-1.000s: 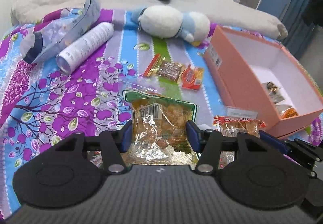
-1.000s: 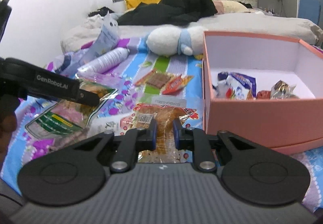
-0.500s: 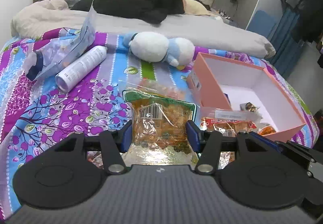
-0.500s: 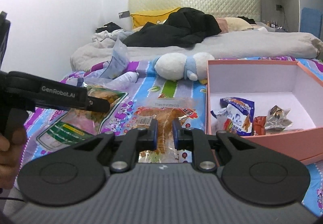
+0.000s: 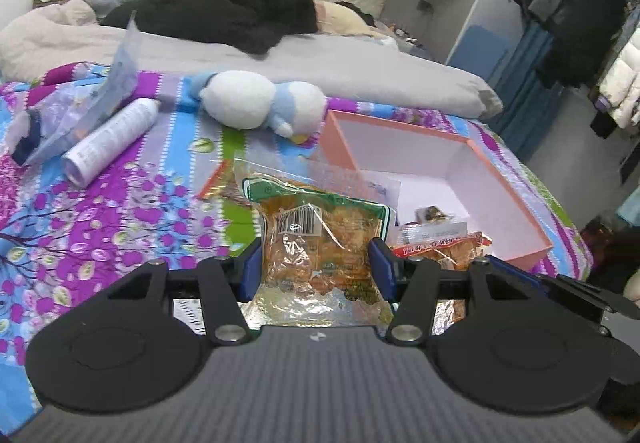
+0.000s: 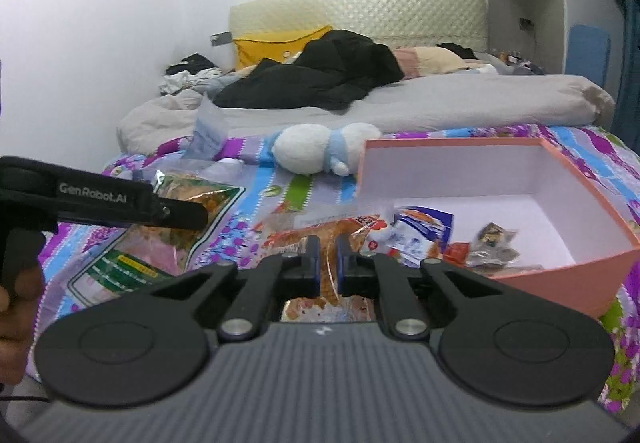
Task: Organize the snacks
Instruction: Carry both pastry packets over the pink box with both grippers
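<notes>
Snacks were held up off the bed [image 5: 120, 211] in both grippers. The left gripper [image 5: 316, 269] had its fingers clamped on the sides of a green-edged snack bag [image 5: 320, 239], lifted above the patterned bedspread just beside the pink box [image 6: 568, 271]. The right gripper [image 6: 328, 263] was closing its fingers further on a thin red-printed snack packet [image 6: 320, 229], near the box's open front corner. Inside the box lay a blue-and-white packet [image 6: 420, 233] and smaller wrapped snacks [image 6: 492, 243].
</notes>
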### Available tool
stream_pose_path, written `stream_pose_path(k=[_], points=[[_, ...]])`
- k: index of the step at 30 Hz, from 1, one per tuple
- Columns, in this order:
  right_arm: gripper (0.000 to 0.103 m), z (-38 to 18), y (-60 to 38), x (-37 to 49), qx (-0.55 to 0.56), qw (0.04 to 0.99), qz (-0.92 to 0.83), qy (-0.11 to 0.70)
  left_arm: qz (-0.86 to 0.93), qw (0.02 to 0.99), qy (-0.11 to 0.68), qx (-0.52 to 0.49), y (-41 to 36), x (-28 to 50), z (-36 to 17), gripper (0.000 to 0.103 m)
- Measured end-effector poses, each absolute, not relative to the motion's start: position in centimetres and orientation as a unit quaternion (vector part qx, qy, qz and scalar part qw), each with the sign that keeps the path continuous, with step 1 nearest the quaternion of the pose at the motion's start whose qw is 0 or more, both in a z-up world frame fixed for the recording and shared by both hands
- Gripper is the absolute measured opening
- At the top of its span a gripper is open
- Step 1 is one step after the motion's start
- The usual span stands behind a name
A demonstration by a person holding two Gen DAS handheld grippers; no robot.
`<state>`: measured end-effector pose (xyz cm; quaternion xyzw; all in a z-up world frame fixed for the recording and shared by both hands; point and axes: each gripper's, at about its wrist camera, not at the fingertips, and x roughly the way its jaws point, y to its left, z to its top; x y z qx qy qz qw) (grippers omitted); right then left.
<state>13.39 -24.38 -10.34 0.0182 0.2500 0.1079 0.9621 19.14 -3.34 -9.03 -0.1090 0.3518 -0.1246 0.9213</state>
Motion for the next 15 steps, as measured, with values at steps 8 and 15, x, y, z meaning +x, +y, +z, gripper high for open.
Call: stream_pose_path(k=[8, 15], points=[[0.009, -9.4, -28.1, 14.5, 0.024, 0.969, 0.069, 0.235, -0.161, 0.918, 0.345, -0.11, -6.5, 22.3, -8.4, 0.06], [0.008, -8.6, -31.5, 19.6, 0.031, 0.971, 0.05, 0.23, -0.198, 0.903, 0.362, -0.124, -10.0, 29.1, -7.5, 0.06]])
